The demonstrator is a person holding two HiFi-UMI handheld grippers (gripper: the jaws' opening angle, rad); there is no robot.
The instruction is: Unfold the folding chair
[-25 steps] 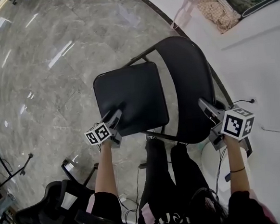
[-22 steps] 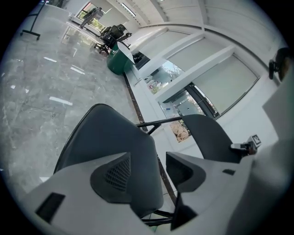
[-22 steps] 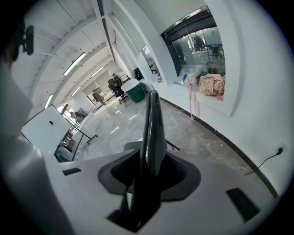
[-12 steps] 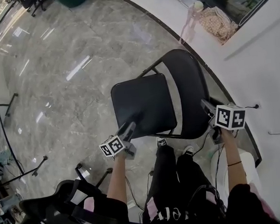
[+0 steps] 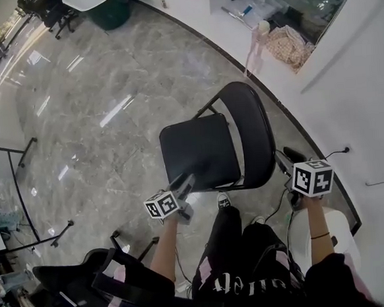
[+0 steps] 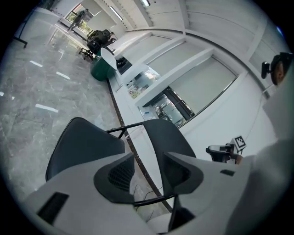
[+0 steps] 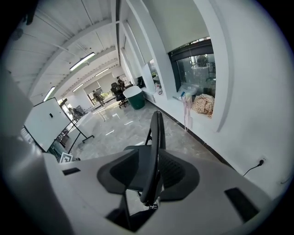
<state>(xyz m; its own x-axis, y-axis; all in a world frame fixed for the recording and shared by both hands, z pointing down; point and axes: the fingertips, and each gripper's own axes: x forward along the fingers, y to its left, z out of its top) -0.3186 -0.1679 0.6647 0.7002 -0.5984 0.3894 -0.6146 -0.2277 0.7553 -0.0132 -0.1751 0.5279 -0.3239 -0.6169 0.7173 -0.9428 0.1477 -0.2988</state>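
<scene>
The black folding chair stands unfolded on the grey floor, with its seat (image 5: 198, 152) level and its backrest (image 5: 253, 131) upright. My left gripper (image 5: 186, 181) hovers just off the seat's front edge. Its jaws are closing with nothing between them (image 6: 147, 158); the seat (image 6: 82, 144) and backrest (image 6: 167, 140) lie beyond. My right gripper (image 5: 279, 156) hangs beside the backrest's right edge, apart from it. In the right gripper view (image 7: 151, 158) the backrest (image 7: 156, 137) shows edge-on in the gap between the jaws, and the pads do not press on it.
The person's legs (image 5: 242, 245) stand right behind the chair. An office chair (image 5: 69, 278) is at the lower left and a black stand (image 5: 23, 189) at the left. A white wall with a socket and cable (image 5: 340, 150) runs along the right. A green bin (image 5: 108, 14) stands far off.
Both grippers have risen and drawn back toward the person. The left has come off the seat's front edge, and the right has come off the backrest's edge. The chair stays unfolded.
</scene>
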